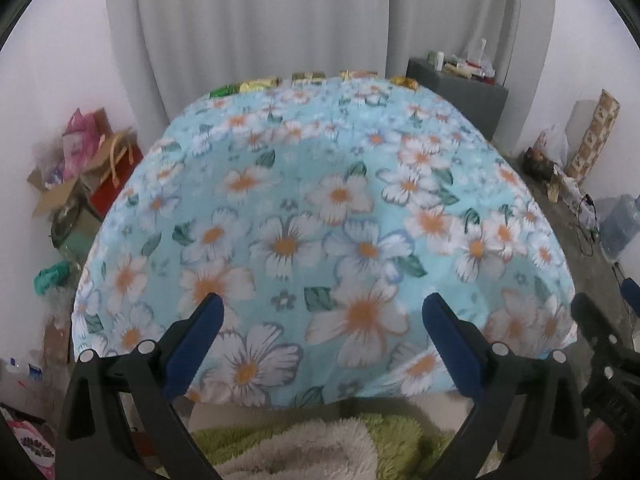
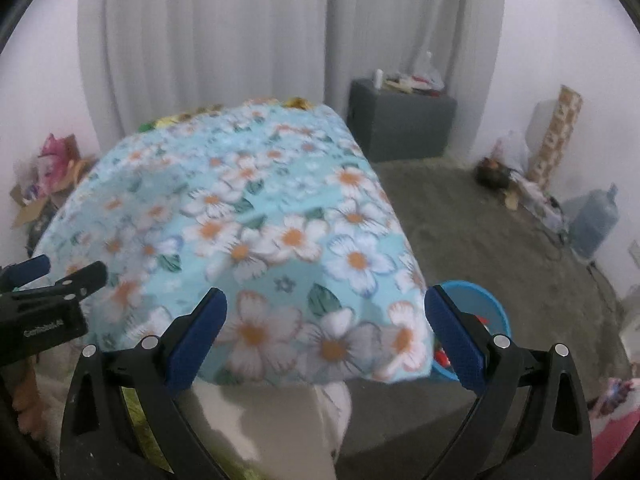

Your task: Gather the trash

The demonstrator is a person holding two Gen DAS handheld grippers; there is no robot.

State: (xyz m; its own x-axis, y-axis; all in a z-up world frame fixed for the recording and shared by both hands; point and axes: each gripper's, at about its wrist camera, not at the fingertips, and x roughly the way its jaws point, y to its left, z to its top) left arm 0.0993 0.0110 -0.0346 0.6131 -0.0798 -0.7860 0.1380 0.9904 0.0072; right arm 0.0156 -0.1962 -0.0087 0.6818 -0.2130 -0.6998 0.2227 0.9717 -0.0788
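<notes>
A table with a blue floral cloth fills the left wrist view; it also shows in the right wrist view. Several shiny wrappers lie along its far edge, green, yellow and gold; they show too in the right wrist view. A blue bin with some coloured trash inside stands on the floor at the table's near right corner. My left gripper is open and empty over the near table edge. My right gripper is open and empty over the near right corner.
A grey cabinet with clutter stands at the back right. Bags and boxes pile up by the left wall. A water jug, cables and clutter lie by the right wall. A furry green-white fabric lies below the grippers.
</notes>
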